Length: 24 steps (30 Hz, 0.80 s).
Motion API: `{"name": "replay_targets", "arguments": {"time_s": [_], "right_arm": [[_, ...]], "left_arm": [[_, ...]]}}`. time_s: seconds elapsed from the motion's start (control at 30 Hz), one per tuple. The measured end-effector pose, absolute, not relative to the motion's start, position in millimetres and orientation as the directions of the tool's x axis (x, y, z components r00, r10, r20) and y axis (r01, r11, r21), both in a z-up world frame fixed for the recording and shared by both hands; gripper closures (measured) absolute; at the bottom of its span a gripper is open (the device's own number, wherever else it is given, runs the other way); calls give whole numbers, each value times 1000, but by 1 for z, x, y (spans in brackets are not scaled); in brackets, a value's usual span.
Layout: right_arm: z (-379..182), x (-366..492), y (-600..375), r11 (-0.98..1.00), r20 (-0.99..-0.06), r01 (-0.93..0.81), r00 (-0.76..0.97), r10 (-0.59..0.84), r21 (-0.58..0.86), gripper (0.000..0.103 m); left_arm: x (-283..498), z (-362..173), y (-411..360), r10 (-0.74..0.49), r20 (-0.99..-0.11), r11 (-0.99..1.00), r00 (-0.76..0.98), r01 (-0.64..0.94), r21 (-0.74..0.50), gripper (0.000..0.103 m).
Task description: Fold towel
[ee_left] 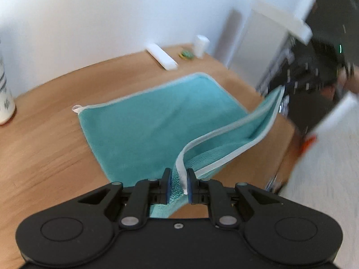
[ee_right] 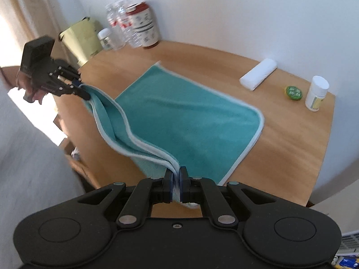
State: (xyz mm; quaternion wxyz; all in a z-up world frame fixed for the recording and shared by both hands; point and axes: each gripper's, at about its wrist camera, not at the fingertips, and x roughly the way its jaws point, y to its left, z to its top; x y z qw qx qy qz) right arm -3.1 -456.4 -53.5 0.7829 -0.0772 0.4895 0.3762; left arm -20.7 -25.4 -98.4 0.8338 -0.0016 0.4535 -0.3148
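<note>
While both near corners are lifted, the teal towel (ee_right: 179,114) is kept on the wooden table (ee_right: 280,139) | left gripper (ee_left: 178,185), right gripper (ee_right: 177,187): clamped on hem | next: edge to be carried evenly across to far edge.

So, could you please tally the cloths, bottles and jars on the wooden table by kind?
Teal towel with white edging: 1
White rolled cloth: 1
Clear plastic water bottles: 2
Large red-lidded jar: 1
Small white-capped bottles: 2
Total: 7
</note>
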Motion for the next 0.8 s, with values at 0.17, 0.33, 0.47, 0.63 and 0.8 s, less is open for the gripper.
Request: {"name": "replay_targets", "arguments": {"time_s": [0.17,0.33,0.47,0.63,0.8], "right_arm": [[-67,44,-458,762,-798,-595,315,513,255,98],[-80,70,-457,795,-793,-549,349,499,258,98],[-90,87,-458,824,-792,-499,373,484,268,98],[-106,106,-456,853,-804,-452,388,451,260,98],[-119,119,-453,878,-814,-406,401,420,253,98]], "left_arm": [[17,-101,-16,-534,-723,824,439,461,-329,91],[53,-106,-6,-504,-711,854,491,404,-327,91],[69,-112,3,-487,-699,872,524,341,-351,90],[92,-122,6,-478,-696,878,535,298,-374,90],[109,-133,5,-468,-713,884,522,276,-378,90]]}}
